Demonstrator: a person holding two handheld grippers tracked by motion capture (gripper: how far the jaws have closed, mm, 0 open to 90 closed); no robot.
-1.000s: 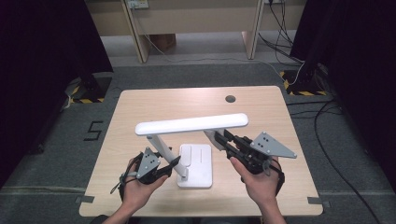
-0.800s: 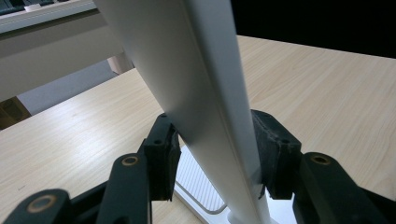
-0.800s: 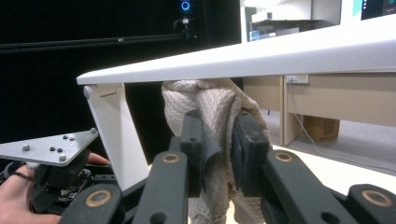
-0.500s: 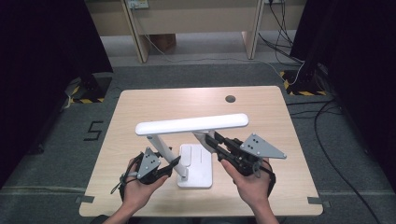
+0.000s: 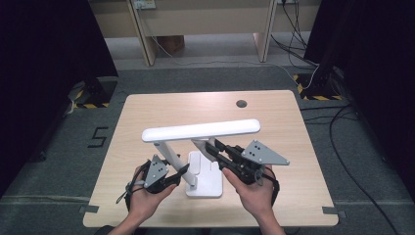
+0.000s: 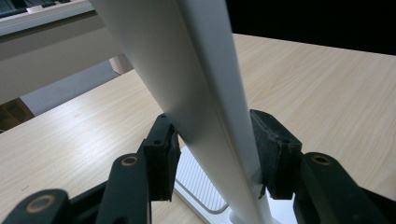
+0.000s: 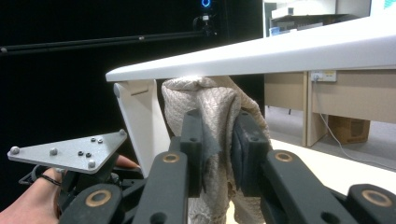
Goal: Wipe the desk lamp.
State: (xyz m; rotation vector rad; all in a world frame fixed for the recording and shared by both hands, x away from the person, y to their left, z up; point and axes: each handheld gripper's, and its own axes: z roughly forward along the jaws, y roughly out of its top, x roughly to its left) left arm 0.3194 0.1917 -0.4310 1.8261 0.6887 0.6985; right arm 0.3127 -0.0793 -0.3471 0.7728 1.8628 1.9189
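— Two tongs at the bottom of the frame; what do they hold?
— Left tongs (image 6: pixel 212 158) clamp the desk lamp's (image 5: pixel 200 131) slanted arm; right tongs (image 7: pixel 218 149) pinch a beige cloth (image 7: pixel 210 107) against the lamp head's underside.
— Room around?
— The surface (image 5: pixel 274 112) is bare toward its far edge. The cloth's weave shows in the right gripper view.
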